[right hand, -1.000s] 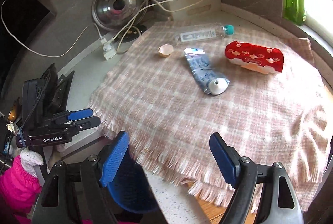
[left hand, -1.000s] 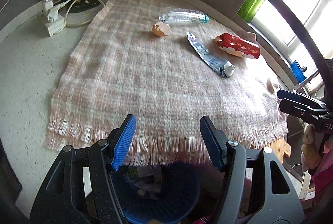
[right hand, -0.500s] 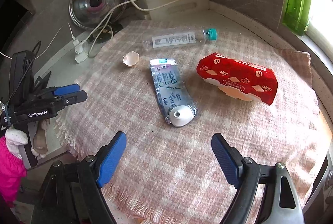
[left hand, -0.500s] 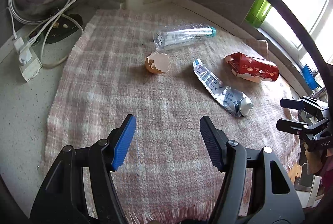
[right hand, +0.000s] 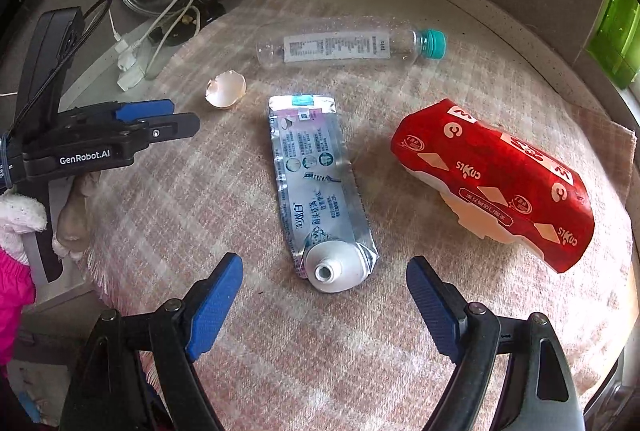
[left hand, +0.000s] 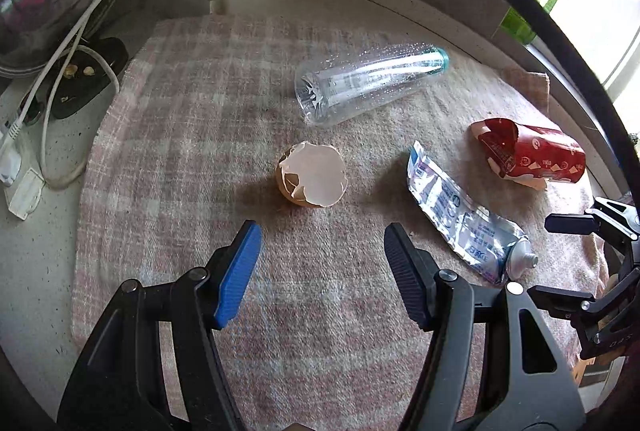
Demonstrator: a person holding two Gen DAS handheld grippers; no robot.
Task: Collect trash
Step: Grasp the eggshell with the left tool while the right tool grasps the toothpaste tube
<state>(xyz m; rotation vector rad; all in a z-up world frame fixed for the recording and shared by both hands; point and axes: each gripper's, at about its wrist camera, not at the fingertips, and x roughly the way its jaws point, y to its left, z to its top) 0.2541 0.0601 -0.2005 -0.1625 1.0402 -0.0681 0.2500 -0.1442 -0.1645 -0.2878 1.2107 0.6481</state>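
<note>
Two grippers, fingers wide and empty, hang above a broken brown eggshell and a flattened silver toothpaste tube; a hard squeeze could crush the shell.

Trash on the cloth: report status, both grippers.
Left gripper open, empty, facing eggshell. Right gripper open, empty, facing toothpaste tube. Bottle and red wrapper untouched. Nothing in the way.
</note>
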